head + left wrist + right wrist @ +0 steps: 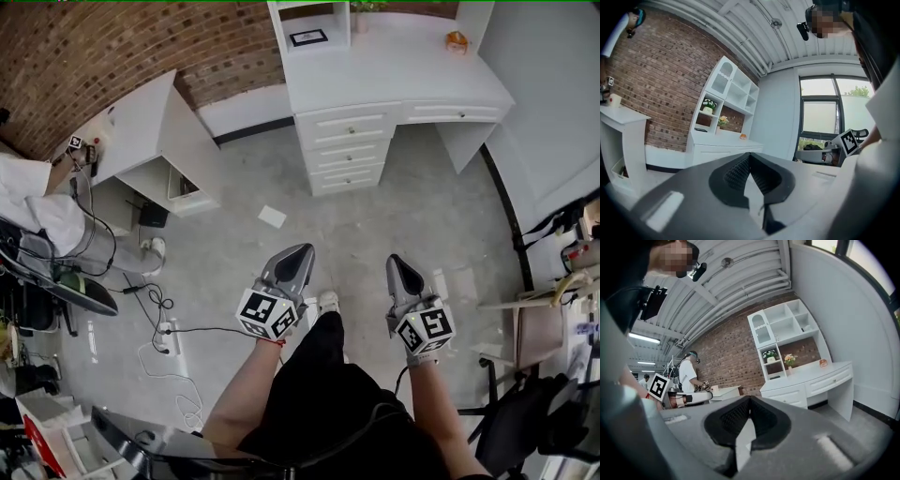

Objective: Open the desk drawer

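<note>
White desk with a shelved hutch [394, 70] stands at the far side of the grey floor [375, 234], backed by the red brick wall [112, 56]. On its left side is a stack of three drawers [347, 153]. One wide shallow drawer [457, 114] sits to the right of the stack, over the knee space. All four drawer fronts lie flush with the desk frame and are shut. No gripper is near their knobs.

A small orange object [457, 41] rests on the desk top towards the right rear. A dark-framed picture [308, 37] sits in a low hutch compartment on the left.

Left gripper [298, 255]: grey body with marker cube, held out in front of the person, pointing towards the desk and well apart from it. Its own view shows the jaws closed tip to tip with nothing between them.

Right gripper [397, 264]: held beside the left one, pointing the same way and also well apart from the desk. Its jaws are likewise pressed together and empty.

A sheet of white paper [272, 217] lies on the floor between the grippers and the drawer stack. A second white desk [141, 122] stands at the left, with black cables [159, 319] trailing over the floor near it. In the right gripper view, another person in a white shirt [688, 373] stands by that second desk.
</note>
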`<move>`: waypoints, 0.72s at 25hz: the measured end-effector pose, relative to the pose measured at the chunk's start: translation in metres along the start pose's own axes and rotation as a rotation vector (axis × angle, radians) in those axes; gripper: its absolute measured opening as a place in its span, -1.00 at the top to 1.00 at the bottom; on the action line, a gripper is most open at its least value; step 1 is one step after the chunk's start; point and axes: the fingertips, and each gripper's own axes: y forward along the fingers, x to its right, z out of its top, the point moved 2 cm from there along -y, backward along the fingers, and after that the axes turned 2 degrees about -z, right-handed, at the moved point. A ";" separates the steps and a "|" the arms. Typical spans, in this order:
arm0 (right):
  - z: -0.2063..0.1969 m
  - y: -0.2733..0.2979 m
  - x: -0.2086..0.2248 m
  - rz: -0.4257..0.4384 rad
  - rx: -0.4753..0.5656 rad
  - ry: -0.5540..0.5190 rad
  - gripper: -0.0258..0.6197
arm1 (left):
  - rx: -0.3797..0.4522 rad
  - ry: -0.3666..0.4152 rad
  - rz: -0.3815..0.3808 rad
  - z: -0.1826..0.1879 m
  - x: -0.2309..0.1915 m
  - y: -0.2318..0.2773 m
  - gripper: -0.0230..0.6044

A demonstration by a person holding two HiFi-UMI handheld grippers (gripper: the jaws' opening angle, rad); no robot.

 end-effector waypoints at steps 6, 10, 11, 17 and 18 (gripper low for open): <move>0.015 0.053 0.030 0.002 -0.013 -0.019 0.92 | 0.008 0.001 -0.003 0.018 -0.036 0.056 0.92; 0.016 0.086 0.049 -0.006 -0.020 0.001 0.92 | -0.001 -0.010 -0.005 0.019 -0.060 0.086 0.92; 0.015 0.093 0.054 -0.010 -0.024 0.006 0.92 | -0.004 -0.013 -0.005 0.018 -0.066 0.092 0.92; 0.009 0.141 0.073 -0.016 -0.048 0.019 0.92 | -0.007 -0.026 0.005 0.016 -0.106 0.125 0.92; 0.010 0.149 0.076 -0.017 -0.048 0.019 0.92 | -0.005 -0.027 0.003 0.016 -0.113 0.132 0.92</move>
